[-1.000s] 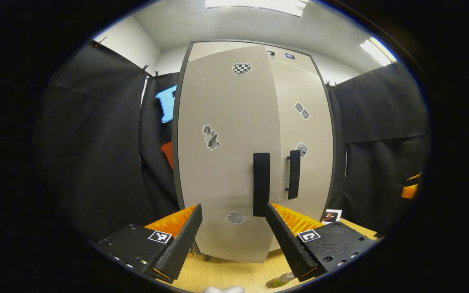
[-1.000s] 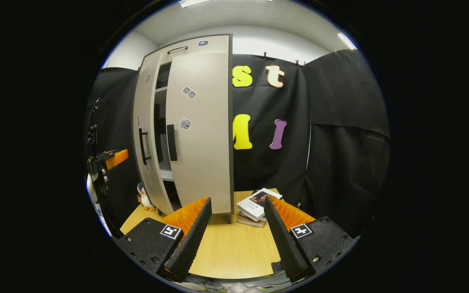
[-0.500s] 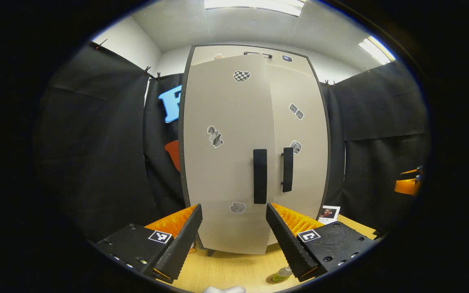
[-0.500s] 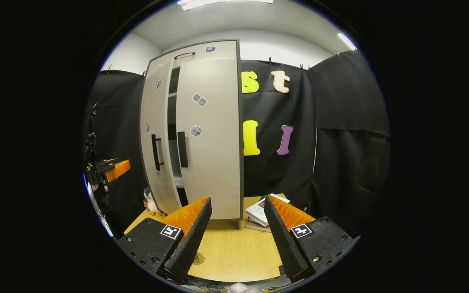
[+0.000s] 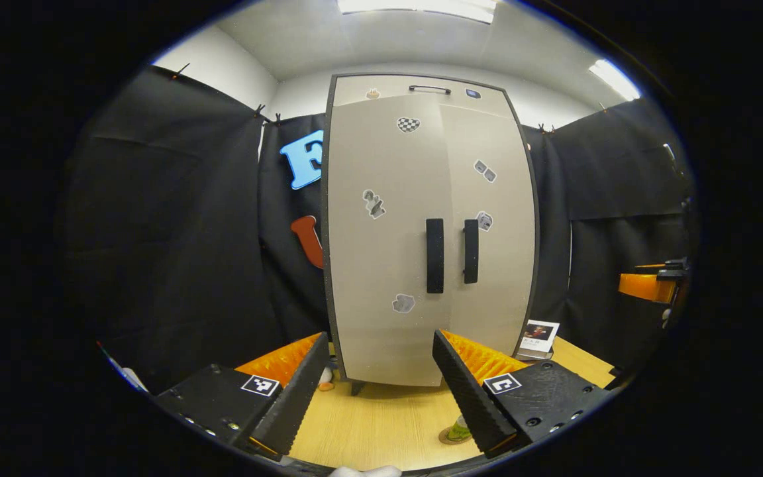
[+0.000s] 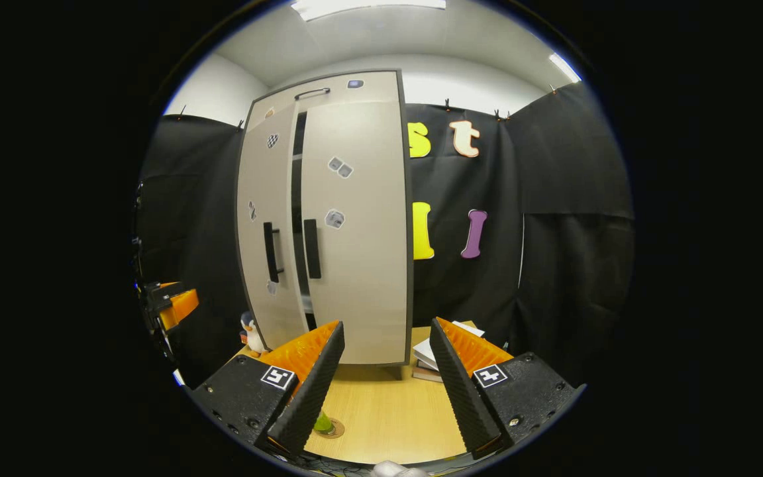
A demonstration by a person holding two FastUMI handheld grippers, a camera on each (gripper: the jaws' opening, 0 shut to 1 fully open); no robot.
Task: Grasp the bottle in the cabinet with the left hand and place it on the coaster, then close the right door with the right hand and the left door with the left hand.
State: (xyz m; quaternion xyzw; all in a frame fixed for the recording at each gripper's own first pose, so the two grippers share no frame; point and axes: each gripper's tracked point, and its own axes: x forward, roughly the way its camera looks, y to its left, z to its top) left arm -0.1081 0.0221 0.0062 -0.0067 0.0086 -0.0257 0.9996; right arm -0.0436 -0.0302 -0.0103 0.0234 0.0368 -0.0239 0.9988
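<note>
Wooden table carries cabinet between black cloth walls; both grippers' fingers spread wide, empty.

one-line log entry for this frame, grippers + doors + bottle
left gripper: open, empty | right gripper: open, empty | bottle: on coaster | right door: shut | left door: slightly ajar, dark gap visible

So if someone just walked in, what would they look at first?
Probably the tall cabinet standing at the back of the wooden table, its two doors dotted with stickers and almost shut. Next, the little toy penguin beside the cabinet's foot, and the green bottle on its coaster near the front.
</note>
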